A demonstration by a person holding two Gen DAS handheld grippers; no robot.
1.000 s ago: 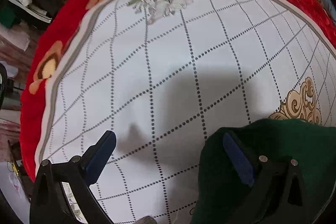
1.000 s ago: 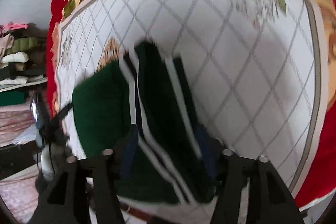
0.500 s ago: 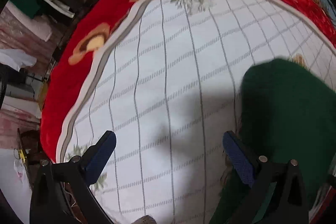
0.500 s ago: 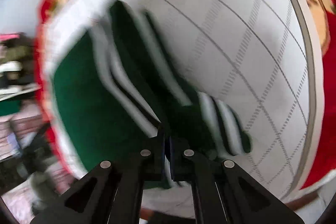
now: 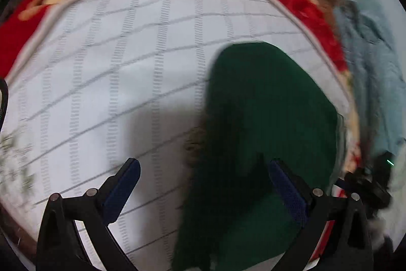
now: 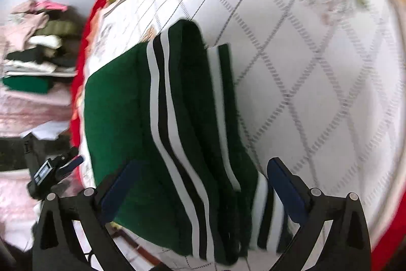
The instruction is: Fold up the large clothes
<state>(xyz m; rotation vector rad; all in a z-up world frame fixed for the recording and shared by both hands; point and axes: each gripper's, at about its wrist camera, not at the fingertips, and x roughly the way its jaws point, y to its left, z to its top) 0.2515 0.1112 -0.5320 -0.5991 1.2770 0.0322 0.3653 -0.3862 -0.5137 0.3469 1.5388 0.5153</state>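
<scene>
A dark green garment (image 6: pixel 121 128) with white and black stripes lies folded on the white quilted bedspread (image 6: pixel 317 93). In the left wrist view it shows as a plain green mass (image 5: pixel 266 118) at the right. My left gripper (image 5: pixel 203 184) is open and empty, its right finger (image 5: pixel 286 189) over the green cloth and its left finger over the bedspread (image 5: pixel 114 80). My right gripper (image 6: pixel 200 184) is open just above the striped folds, holding nothing. The left gripper also shows at the lower left of the right wrist view (image 6: pixel 55 169).
The bedspread has a red floral border (image 5: pixel 304 4). A blue-grey cloth (image 5: pixel 375 55) lies beyond the bed's right edge. A shelf with stacked folded clothes (image 6: pixel 38 47) stands at the left of the bed.
My right gripper was shut on the striped cloth half a second ago and has opened and let it go. My left gripper stayed open and swung so that more green cloth fills its view.
</scene>
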